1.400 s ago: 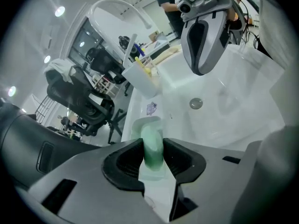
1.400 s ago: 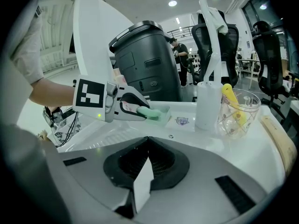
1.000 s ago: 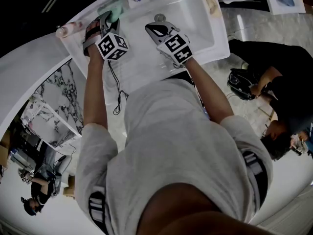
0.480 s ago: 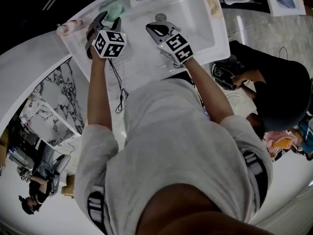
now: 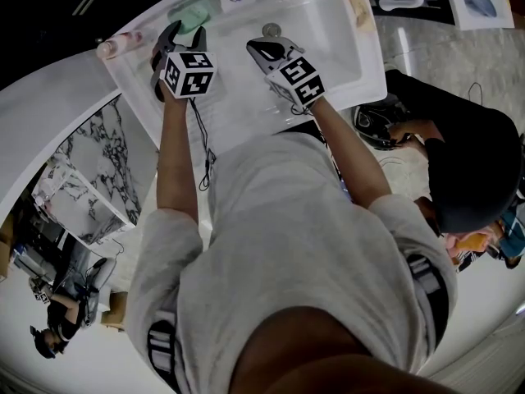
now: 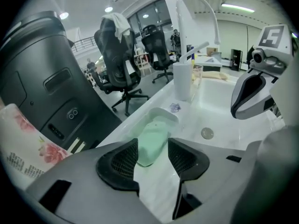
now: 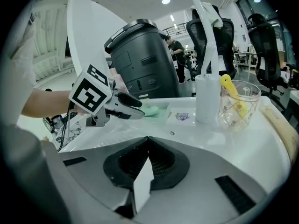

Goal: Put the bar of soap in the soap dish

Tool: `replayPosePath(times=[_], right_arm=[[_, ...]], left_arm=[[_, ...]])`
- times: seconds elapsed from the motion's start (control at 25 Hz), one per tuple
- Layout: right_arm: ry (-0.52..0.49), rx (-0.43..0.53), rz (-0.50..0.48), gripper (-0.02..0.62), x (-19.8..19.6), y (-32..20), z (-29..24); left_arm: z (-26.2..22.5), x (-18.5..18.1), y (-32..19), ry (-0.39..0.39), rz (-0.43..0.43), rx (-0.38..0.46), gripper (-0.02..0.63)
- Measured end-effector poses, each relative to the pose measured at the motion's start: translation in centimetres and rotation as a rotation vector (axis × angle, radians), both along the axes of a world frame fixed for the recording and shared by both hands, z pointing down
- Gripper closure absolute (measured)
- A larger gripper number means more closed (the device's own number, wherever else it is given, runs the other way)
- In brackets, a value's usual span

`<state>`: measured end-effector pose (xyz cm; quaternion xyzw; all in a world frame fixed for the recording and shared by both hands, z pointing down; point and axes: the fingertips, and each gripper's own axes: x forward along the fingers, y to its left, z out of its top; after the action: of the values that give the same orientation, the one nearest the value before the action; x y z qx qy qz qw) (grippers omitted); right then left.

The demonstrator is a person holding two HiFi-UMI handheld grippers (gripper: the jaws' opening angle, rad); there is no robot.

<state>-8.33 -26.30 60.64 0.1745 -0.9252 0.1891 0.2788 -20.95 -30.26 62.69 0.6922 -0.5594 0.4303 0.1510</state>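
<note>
Gleaming white sink, soap dish, office chairs

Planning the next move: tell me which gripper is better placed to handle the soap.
Left. The left gripper, jaws just closing slightly yet open and empty, points at the soap bar in the soap dish; the right gripper is shut over the sink.

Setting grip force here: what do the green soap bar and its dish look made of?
Soap bar: pale green, matte, waxy-looking solid with rounded edges, likely ordinary soap. Soap dish: seems translucent whitish plastic, smooth and slightly glossy; its thin rim looks see-through, though frosted glass cannot be ruled out.
</note>
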Motion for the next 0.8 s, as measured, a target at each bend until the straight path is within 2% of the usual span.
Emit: replayPosePath(times=[0.28,0.48,0.64,0.8], right_arm=[[0.005,0.004,0.002,0.597,0.1,0.0,-0.1],[-0.016,-0.007,0.024,0.597,0.0,0.0,-0.6],[-0.014,-0.001,0.042,0.597,-0.4,0.1,-1.1],[-0.013,0.026,0.057,0.597,-1.1,0.7,-2.1]], left_arm=[[0.2,-0.4,-0.3,0.001,0.000,0.004,0.393],[-1.3,0.2,0.1,0.094,-0.039,0.053,0.393],[-1.9,0.0,1.5,0.129,-0.071,0.054,0.393],[-2.6,-0.2,3.8,0.210,-0.122,0.057,0.393]])
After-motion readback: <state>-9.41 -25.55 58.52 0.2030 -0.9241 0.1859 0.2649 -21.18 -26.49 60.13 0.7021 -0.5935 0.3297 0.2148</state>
